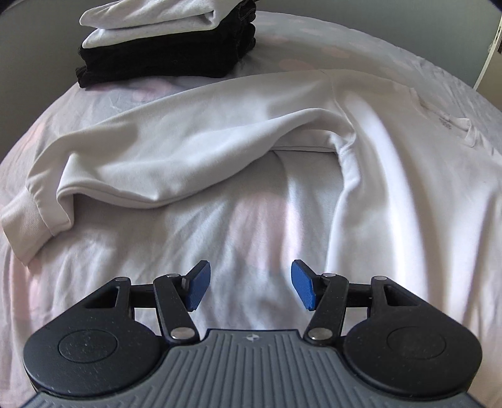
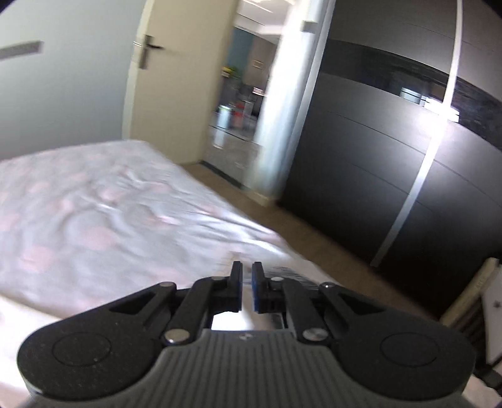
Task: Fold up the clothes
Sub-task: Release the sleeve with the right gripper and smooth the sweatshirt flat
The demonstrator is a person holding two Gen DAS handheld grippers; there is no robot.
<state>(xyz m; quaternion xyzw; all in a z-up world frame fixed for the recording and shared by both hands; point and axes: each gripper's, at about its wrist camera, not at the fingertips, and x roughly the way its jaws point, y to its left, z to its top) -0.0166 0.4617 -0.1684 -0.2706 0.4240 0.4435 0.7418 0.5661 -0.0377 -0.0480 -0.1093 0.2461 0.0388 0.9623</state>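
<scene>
A white long-sleeved sweatshirt [image 1: 392, 150] lies spread on the bed, its left sleeve [image 1: 150, 157] stretched out to the left with the ribbed cuff [image 1: 25, 222] at the far left. My left gripper [image 1: 249, 284] is open and empty, hovering above the bedsheet [image 1: 235, 238] just below the sleeve and left of the body. My right gripper [image 2: 247, 284] is almost closed with a narrow gap and holds nothing I can see. It points over the bed's far corner; the view is blurred. The sweatshirt does not show in the right wrist view.
A stack of folded clothes, white [image 1: 150, 22] on black [image 1: 166, 59], sits at the far left of the bed. In the right wrist view, the pink-spotted sheet [image 2: 94, 219], an open door [image 2: 175, 81], a dark wardrobe [image 2: 376, 175] and the floor [image 2: 313, 238].
</scene>
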